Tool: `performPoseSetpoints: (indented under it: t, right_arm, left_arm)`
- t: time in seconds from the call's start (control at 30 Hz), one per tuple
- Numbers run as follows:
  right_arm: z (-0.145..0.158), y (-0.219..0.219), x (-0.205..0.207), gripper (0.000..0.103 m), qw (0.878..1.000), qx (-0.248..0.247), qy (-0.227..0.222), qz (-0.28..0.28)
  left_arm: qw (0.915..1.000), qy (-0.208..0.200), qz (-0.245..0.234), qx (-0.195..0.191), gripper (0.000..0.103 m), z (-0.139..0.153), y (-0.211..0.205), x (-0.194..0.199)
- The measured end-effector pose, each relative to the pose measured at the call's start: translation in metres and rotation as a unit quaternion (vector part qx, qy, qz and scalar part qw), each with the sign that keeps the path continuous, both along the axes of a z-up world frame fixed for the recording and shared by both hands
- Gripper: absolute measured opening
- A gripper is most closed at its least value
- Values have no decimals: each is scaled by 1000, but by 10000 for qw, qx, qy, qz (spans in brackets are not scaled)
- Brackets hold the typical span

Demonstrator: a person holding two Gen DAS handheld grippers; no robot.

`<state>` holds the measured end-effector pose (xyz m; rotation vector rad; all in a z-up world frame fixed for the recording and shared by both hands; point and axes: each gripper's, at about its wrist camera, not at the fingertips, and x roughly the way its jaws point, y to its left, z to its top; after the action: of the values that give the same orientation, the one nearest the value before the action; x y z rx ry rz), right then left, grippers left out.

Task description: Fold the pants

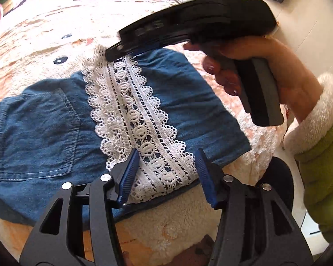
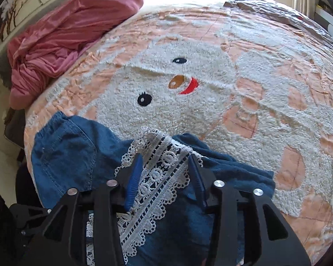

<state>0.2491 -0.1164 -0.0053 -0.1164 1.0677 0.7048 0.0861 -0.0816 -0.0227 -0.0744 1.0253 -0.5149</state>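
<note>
Left wrist view: we record the denim pants lying flat on a fleece bedspread, back pocket up, a white lace band crossing them; our left gripper stands with jaws apart astride the near end of the lace, while the right gripper, held in a bare hand with a green sleeve, meets the lace's far end, its jaw state not discernible here. Right wrist view: we list our right gripper with jaws spread either side of the lace band, the pants at the bedspread's near edge, and a pink blanket bunched far left.
</note>
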Motion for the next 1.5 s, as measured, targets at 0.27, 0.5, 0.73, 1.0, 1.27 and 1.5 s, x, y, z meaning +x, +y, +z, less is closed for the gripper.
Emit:
performPoseSetpoints:
  t: [0.27, 0.5, 0.73, 1.0, 1.27, 1.5]
  right_arm:
    - [31, -38, -20, 69, 9981, 165, -399, -437]
    - [40, -58, -31, 85, 9954, 237, -562, -743]
    - [47, -47, -36, 93, 9947, 190, -637, -779]
    - [51, 21, -42, 95, 9973, 73, -719, -133]
    - [43, 112, -45, 96, 9954, -36, -566, 777]
    - [21, 175, -38, 96, 9909, -266, -180, 1308]
  left_arm:
    - [9978, -447, 362, 334, 80, 34, 26, -12]
    - [9930, -620, 690, 725, 94, 48, 43, -12]
    - [9900, -687, 927, 815, 94, 53, 64, -16]
    - [9874, -562, 1268, 762, 94, 50, 103, -24]
    - [9807, -282, 1891, 400, 94, 39, 163, -39]
    - [9730, 76, 2294, -232, 94, 23, 196, -43]
